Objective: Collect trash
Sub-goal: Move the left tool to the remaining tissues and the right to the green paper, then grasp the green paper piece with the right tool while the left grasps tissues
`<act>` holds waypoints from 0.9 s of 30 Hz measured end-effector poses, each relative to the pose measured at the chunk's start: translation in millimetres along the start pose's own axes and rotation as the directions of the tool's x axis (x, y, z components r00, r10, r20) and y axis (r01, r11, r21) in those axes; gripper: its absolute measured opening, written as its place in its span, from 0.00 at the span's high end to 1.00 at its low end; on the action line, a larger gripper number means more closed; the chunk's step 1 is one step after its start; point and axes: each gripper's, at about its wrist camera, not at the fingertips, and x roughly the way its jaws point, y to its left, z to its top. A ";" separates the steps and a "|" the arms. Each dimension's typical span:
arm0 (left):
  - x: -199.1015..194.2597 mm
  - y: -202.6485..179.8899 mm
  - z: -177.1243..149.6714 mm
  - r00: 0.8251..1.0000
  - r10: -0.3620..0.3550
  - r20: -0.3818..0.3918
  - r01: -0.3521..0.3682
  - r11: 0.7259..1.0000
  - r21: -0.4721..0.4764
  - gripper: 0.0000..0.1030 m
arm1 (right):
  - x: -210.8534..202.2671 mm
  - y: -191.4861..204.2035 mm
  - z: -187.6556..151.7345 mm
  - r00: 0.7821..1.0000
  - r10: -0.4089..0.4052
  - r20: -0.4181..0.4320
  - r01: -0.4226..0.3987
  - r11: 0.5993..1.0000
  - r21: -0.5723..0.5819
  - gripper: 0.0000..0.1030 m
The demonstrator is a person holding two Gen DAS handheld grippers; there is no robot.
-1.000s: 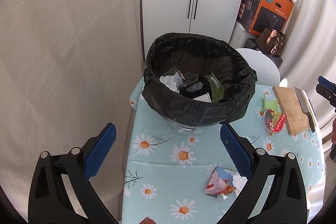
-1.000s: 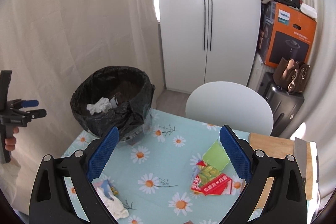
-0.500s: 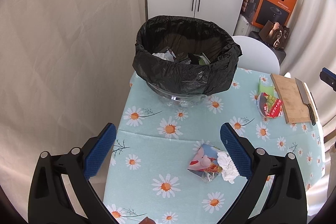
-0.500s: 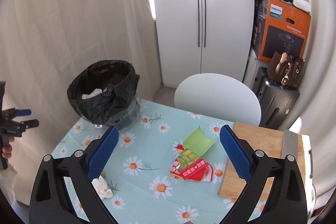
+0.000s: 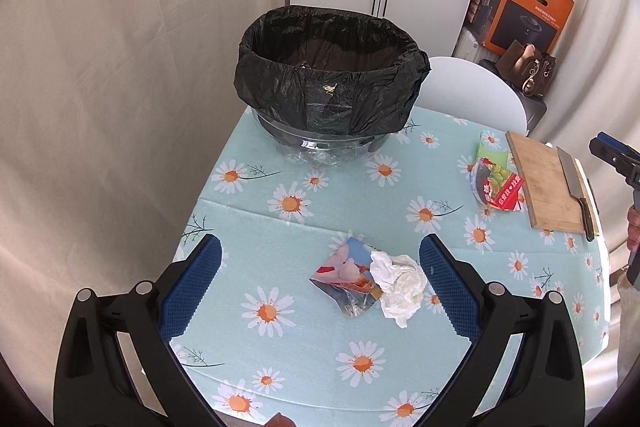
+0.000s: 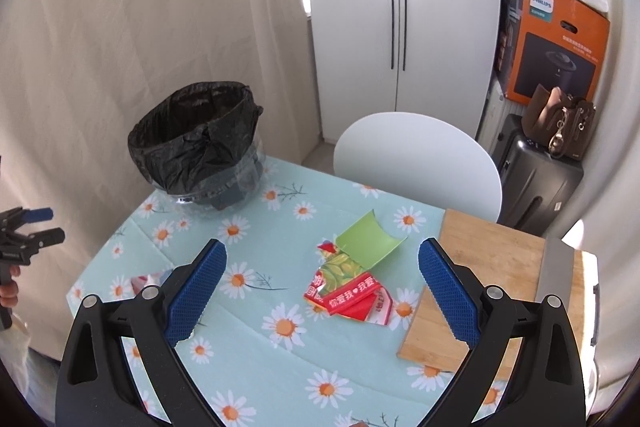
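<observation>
A bin lined with a black bag (image 5: 332, 75) stands at the table's far left corner, also seen as the bin (image 6: 200, 155) in the right wrist view. My left gripper (image 5: 320, 283) is open above a crumpled white tissue (image 5: 398, 279) lying on a torn colourful wrapper (image 5: 344, 275). My right gripper (image 6: 322, 285) is open over a red and green wrapper (image 6: 348, 291) with a curved green card (image 6: 368, 239) behind it. Nothing is held by either gripper.
A wooden cutting board (image 6: 488, 283) with a cleaver (image 5: 576, 191) lies on the right side of the daisy tablecloth (image 5: 304, 355). A white chair (image 6: 420, 163) stands behind the table. Boxes, bags and a suitcase (image 6: 536, 179) are stacked by the white wardrobe (image 6: 400, 11).
Both grippers have pulled back and lowered from the bin. The left now hovers over the tissue and wrapper; the right has shifted right, over the red and green wrapper.
</observation>
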 end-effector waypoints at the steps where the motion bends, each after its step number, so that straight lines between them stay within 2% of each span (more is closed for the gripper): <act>1: 0.9 -3.5 -3.5 1.000 -0.001 -0.002 0.001 1.000 -0.004 0.06 | 2.3 -1.4 -2.0 1.000 0.002 -0.009 -0.002 1.000 -0.001 0.10; 5: 8.8 -16.5 -15.1 1.000 -0.017 -0.009 0.017 1.000 -0.003 0.06 | 14.6 -7.2 -9.1 0.999 0.010 -0.043 -0.009 1.000 0.009 0.10; 8: 19.6 -24.3 -21.5 0.998 -0.053 -0.038 0.054 0.998 0.016 0.06 | 26.0 -10.7 -12.2 0.998 0.013 -0.063 -0.012 1.000 0.015 0.10; 13: 43.7 -25.9 -25.8 0.993 -0.091 -0.073 0.091 0.996 -0.004 0.06 | 56.2 -16.9 -14.9 0.994 -0.004 -0.112 0.010 0.998 0.054 0.10; 15: 50.5 -25.8 -27.4 0.994 -0.083 -0.066 0.082 0.997 -0.014 0.06 | 71.8 -19.2 -14.0 0.990 0.005 -0.143 0.005 0.997 0.072 0.10; 18: 59.4 -29.3 -32.8 0.996 -0.074 -0.052 0.073 0.997 -0.029 0.06 | 96.4 -21.0 -10.5 0.982 -0.044 -0.182 0.057 0.996 0.065 0.10; 21: 68.0 -35.0 -36.9 0.995 -0.081 -0.050 0.079 0.996 -0.039 0.06 | 118.9 -25.7 -8.4 0.978 -0.035 -0.208 0.055 0.994 0.093 0.10; 24: 76.9 -43.3 -39.4 0.993 -0.092 -0.080 0.091 0.996 -0.018 0.06 | 142.4 -30.2 -7.3 0.966 -0.051 -0.253 0.081 0.990 0.111 0.10; 27: 81.9 -51.7 -41.8 0.993 -0.092 -0.073 0.094 0.995 0.027 0.06 | 166.8 -36.0 -6.3 0.951 -0.070 -0.300 0.113 0.985 0.130 0.10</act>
